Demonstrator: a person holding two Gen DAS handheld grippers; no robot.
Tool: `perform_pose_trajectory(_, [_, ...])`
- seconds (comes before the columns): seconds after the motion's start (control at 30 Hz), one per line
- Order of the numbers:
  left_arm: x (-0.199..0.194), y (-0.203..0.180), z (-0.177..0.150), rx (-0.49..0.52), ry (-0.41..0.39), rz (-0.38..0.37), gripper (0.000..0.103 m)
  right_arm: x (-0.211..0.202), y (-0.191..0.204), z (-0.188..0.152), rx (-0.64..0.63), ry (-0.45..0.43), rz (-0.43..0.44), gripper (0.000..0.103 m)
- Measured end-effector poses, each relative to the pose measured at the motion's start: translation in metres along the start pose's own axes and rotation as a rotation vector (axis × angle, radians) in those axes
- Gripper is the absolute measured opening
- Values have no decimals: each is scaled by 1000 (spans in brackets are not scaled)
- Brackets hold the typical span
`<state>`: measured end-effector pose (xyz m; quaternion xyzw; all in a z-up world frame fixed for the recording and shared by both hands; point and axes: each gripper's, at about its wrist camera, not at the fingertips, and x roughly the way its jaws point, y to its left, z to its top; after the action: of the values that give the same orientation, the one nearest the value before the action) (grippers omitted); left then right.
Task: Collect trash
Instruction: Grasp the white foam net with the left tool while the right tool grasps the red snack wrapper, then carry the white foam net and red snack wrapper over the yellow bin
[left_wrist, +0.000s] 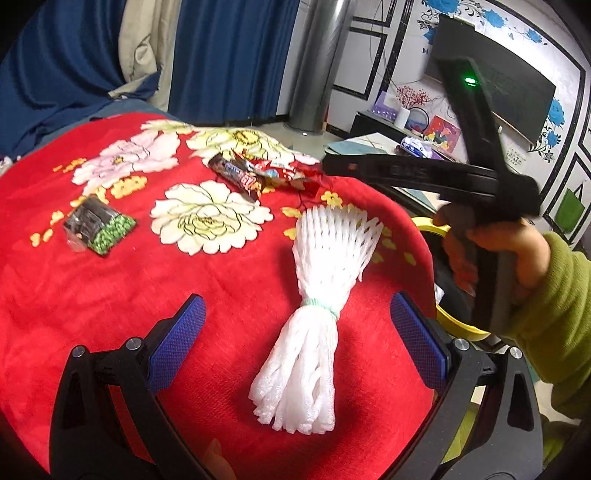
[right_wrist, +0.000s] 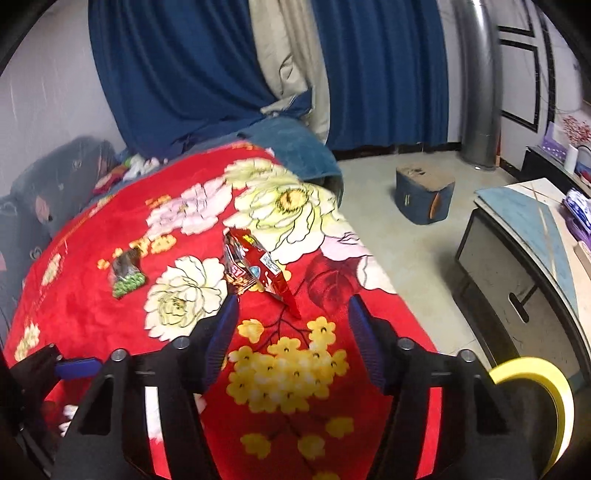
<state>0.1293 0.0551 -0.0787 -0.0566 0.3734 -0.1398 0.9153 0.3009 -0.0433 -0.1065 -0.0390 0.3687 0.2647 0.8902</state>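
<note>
White foam net sleeve (left_wrist: 314, 306), banded at its middle, lies on a red blanket (left_wrist: 110, 314) between the wide-apart left tongs (left_wrist: 295, 332); right tongs (right_wrist: 291, 332) part-open, empty.

The left claw (left_wrist: 297, 345) is pointing obliquely downward with its blue-padded fingers (left_wrist: 181, 343) standing wide apart, gripping nothing. The right claw (right_wrist: 290, 339) is likewise angling downward, its fingers (right_wrist: 221, 338) parted and nothing pressing between the pads. In the left wrist view the right claw (left_wrist: 328, 164) is reaching leftward, its black body carried by a hand (left_wrist: 517, 254) wrapping around the grip, a green sleeve (left_wrist: 554, 314) covering the forearm behind it.
</note>
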Motion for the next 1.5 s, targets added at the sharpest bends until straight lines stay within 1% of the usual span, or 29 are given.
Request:
perform_pose_trajectory(0.07, [4,2,-2,-12,19,-8,92,10,1,1,-13,20,9,55])
perform_pose_trajectory(0.13, [7,3,-4,-20,34,-14,86,21,2,4,-27,41,12,54])
perform_pose_trajectory(0.27, [10,6,-5,-34,54,-24,81,41,4,8,-39,74,17,50])
perform_pose_trajectory(0.33, [11,6,-6,-40,59,-29,77,51,5,9,-53,99,12,45])
perform_pose_trajectory(0.4, [12,6,-7,-43,68,-31,74,59,5,9,-60,126,10,28])
perform_pose_trajectory(0.47, [13,5,-7,-41,72,-35,72,62,5,8,-61,136,7,22])
perform_pose_trajectory(0.5, [14,5,-7,-39,75,-40,69,62,5,7,-63,134,4,20])
perform_pose_trajectory(0.57, [15,3,-8,-35,80,-44,62,61,5,5,-59,130,-3,18])
perform_pose_trajectory(0.63, [16,3,-8,-31,85,-49,51,58,3,2,-42,128,1,17])
perform_pose_trajectory(0.67, [16,3,-9,-30,88,-53,47,57,3,1,-34,127,2,17])
perform_pose_trajectory(0.73, [17,4,-9,-36,92,-54,33,53,0,-2,-14,121,6,17])
perform_pose_trajectory(0.77, [18,6,-9,-44,97,-64,28,51,0,-3,-8,119,7,17])
perform_pose_trajectory(0.8, [19,7,-9,-50,100,-69,20,48,-2,-6,4,114,6,17])
perform_pose_trajectory(0.83, [20,9,-9,-58,103,-74,17,46,-3,-7,13,110,6,16])
perform_pose_trajectory(0.93, [19,11,-10,-67,101,-81,15,39,-6,-12,45,95,7,16])
perform_pose_trajectory(1.2, [14,7,-8,-47,72,-68,13,8,-8,-28,87,46,12,16])
perform_pose_trajectory(1.5, [-8,-9,3,-4,-19,-56,13,-34,-17,-44,137,-7,12,16])
